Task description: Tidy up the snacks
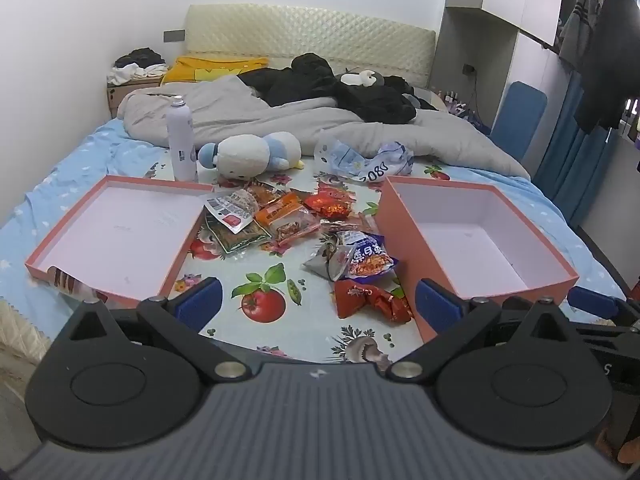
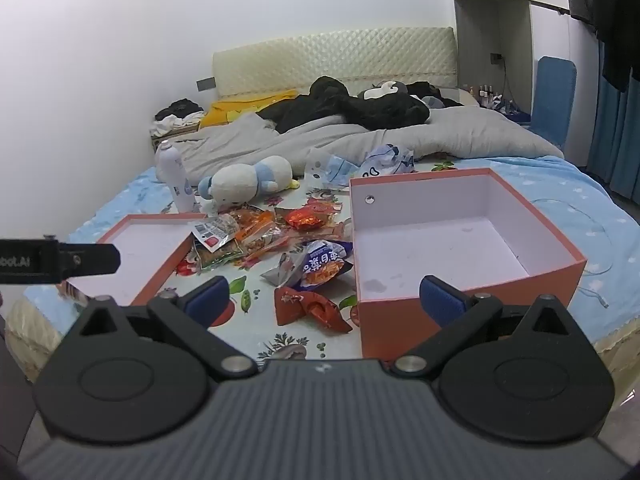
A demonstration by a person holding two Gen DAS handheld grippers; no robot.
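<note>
A heap of snack packets (image 1: 288,216) (image 2: 272,236) lies on a fruit-print cloth (image 1: 264,300) on the bed, between a shallow orange lid (image 1: 116,232) (image 2: 148,248) on the left and a deeper orange box (image 1: 480,240) (image 2: 460,240) on the right. Both are empty. A red packet (image 1: 368,300) (image 2: 308,308) and a blue packet (image 1: 360,258) (image 2: 320,266) lie nearest. My left gripper (image 1: 320,304) hovers open above the cloth's near edge, nothing between its blue pads. My right gripper (image 2: 324,300) is open too, its right pad in front of the box's near wall.
A white spray can (image 1: 181,140) (image 2: 174,184) and a plush toy (image 1: 252,154) (image 2: 248,180) stand behind the snacks, with crumpled plastic bags (image 1: 360,160). A grey duvet (image 1: 280,116) and dark clothes cover the far bed. The left gripper's finger (image 2: 88,260) shows at left in the right wrist view.
</note>
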